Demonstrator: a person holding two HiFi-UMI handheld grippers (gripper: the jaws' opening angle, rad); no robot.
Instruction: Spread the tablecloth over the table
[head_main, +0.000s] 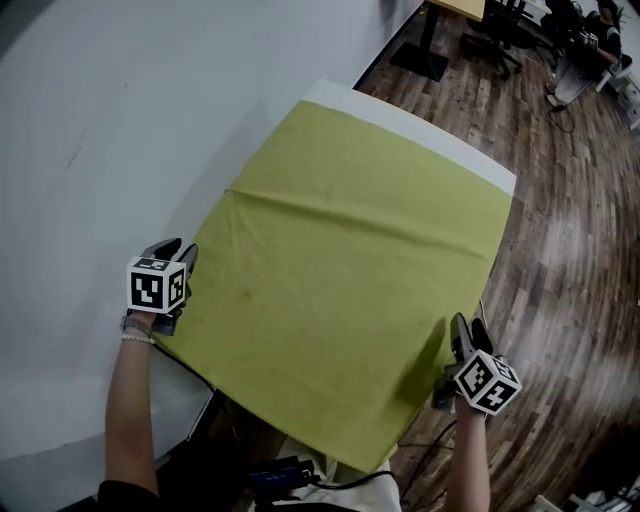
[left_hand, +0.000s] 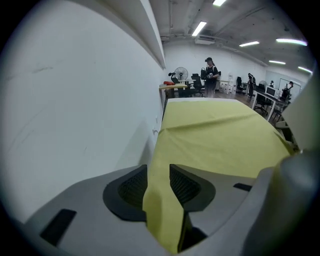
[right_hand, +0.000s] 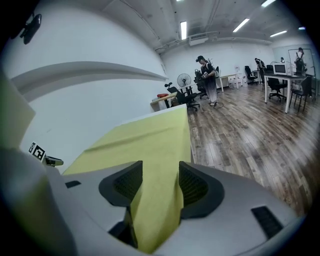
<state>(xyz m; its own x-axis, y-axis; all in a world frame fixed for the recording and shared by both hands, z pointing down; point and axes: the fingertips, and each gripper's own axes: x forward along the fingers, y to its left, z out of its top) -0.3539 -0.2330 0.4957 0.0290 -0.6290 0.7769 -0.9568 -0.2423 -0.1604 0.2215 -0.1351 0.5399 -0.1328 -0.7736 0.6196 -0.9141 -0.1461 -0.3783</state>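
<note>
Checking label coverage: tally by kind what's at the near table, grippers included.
tablecloth, yellow-green: 1
table, white: 1
grippers: 2 (left gripper, right gripper)
Total: 4

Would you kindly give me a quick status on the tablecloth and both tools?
Left tool open, tablecloth edge loose between jaws. Right tool open, same. Tablecloth lies flat over table, far strip uncovered. Nothing in the way.

No legible text, numbers or brands are showing. Only black-and-white square patterns are appearing, on the cube (head_main: 157, 286) of the left gripper (head_main: 178, 250) and the cube (head_main: 487, 383) of the right gripper (head_main: 470, 325).
</note>
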